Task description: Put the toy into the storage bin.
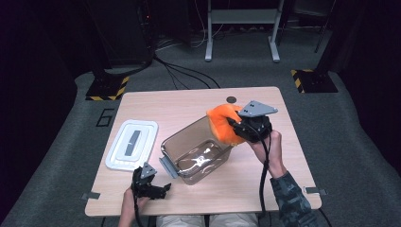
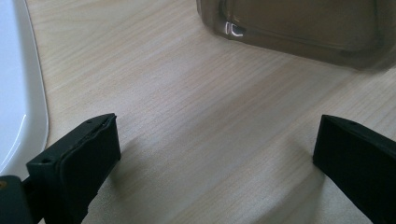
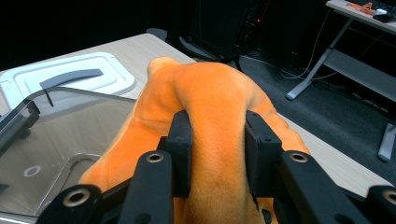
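The right gripper (image 1: 235, 124) is carrying a clamped orange plush toy (image 1: 223, 122) over the clear bin's (image 1: 196, 153) far rim — lowering comes next (left gripper (image 1: 163, 189) idling nearby, jaws apart).

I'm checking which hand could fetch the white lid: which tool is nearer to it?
Left. The left tool rests open on the table just below the white lid; the right tool holds the orange plush toy over the clear bin's far corner.
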Action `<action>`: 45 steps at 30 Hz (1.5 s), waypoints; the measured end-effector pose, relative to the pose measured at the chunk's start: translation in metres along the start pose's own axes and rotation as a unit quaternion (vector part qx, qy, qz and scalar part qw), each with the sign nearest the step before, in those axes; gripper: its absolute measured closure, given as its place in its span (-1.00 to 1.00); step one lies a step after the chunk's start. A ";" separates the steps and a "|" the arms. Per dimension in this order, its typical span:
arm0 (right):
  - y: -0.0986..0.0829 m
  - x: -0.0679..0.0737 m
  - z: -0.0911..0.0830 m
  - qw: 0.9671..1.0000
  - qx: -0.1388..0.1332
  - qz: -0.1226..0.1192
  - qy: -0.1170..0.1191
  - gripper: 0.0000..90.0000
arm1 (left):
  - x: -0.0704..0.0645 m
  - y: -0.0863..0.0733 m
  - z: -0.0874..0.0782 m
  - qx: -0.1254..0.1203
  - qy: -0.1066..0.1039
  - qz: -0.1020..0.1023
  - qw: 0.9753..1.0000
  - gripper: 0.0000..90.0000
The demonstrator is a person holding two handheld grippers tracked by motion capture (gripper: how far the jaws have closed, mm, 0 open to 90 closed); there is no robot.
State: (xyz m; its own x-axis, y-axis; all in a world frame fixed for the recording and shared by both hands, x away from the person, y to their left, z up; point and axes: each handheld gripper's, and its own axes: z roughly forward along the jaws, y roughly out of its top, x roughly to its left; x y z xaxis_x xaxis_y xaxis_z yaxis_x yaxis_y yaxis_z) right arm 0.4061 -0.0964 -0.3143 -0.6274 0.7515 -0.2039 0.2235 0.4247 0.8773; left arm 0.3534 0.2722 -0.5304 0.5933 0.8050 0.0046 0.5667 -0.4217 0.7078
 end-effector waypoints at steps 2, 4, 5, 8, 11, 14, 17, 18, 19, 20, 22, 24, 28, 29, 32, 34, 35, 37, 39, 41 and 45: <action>0.001 0.002 0.002 1.000 0.002 -0.003 0.002 0.49 | 0.000 0.000 0.000 0.000 0.000 0.000 1.000 -0.99; 0.002 0.004 0.005 1.000 0.004 -0.001 0.004 0.49 | 0.000 0.000 0.000 0.000 0.000 0.000 1.000 -0.99; 0.003 0.005 0.006 1.000 0.005 -0.003 0.006 0.49 | 0.000 0.000 0.000 0.000 0.000 0.000 1.000 -0.99; 0.005 0.009 0.011 1.000 0.007 -0.007 0.011 0.49 | 0.000 0.000 0.000 0.000 0.001 0.000 1.000 -0.99; 0.006 0.012 0.015 1.000 0.010 -0.010 0.016 0.49 | 0.000 0.000 0.000 0.001 0.000 0.002 1.000 -0.99; 0.007 0.015 0.019 1.000 0.012 -0.014 0.021 0.49 | 0.000 0.000 0.000 0.001 0.000 0.002 1.000 -0.99; 0.007 0.019 0.025 0.999 0.015 -0.016 0.026 0.49 | 0.000 0.000 0.000 0.001 0.000 0.002 1.000 -0.99; 0.007 0.019 0.026 0.999 0.017 -0.016 0.027 0.49 | 0.000 0.000 0.000 0.001 0.000 0.002 1.000 -0.99; 0.007 0.021 0.028 0.999 0.017 -0.017 0.029 0.49 | 0.000 0.000 0.000 0.001 0.000 0.002 1.000 -0.99; 0.007 0.022 0.030 0.999 0.018 -0.020 0.031 0.49 | 0.000 0.000 0.000 0.001 0.000 0.002 1.000 -0.99; 0.007 0.023 0.034 0.999 0.021 -0.023 0.036 0.48 | 0.000 0.000 0.000 0.001 0.000 0.002 1.000 -0.99; 0.006 0.025 0.038 0.999 0.026 -0.023 0.040 0.48 | 0.000 0.000 0.000 0.001 0.000 0.002 1.000 -0.99; 0.004 0.029 0.044 0.998 0.030 -0.026 0.047 0.48 | 0.000 0.000 0.000 0.001 0.000 0.002 1.000 -0.99; 0.004 0.030 0.046 0.998 0.031 -0.027 0.049 0.48 | 0.000 0.000 0.000 0.001 0.000 0.002 1.000 -0.99; 0.002 0.031 0.050 0.997 0.036 -0.029 0.055 0.48 | 0.000 0.000 0.000 0.001 0.000 0.002 1.000 -0.99; 0.000 0.031 0.054 0.997 0.041 -0.029 0.058 0.48 | 0.000 0.000 0.000 0.001 0.000 0.002 1.000 -0.99; -0.001 0.032 0.055 0.997 0.043 -0.029 0.058 0.47 | 0.000 0.000 0.000 0.001 0.000 0.002 1.000 -0.99; -0.003 0.032 0.057 0.997 0.044 -0.027 0.060 0.47 | 0.000 0.000 0.000 0.001 0.000 0.002 1.000 -0.99; -0.004 0.032 0.059 0.997 0.045 -0.025 0.063 0.47 | 0.000 0.000 0.000 0.000 0.001 0.002 1.000 -0.99; -0.005 0.033 0.060 0.996 0.047 -0.026 0.066 0.47 | 0.000 0.000 0.000 0.001 0.000 0.002 1.000 -0.99; -0.007 0.034 0.063 0.996 0.049 -0.021 0.072 0.47 | 0.000 0.000 0.000 0.001 0.000 0.002 1.000 -0.99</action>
State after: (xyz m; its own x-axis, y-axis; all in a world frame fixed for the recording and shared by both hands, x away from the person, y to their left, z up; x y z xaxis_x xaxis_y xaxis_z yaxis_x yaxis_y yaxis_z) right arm 0.4306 -0.0422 -0.3551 -0.7367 0.6549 -0.1687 0.2624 0.5067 0.8213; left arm 0.3535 0.2724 -0.5303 0.5953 0.8035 0.0076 0.5655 -0.4256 0.7064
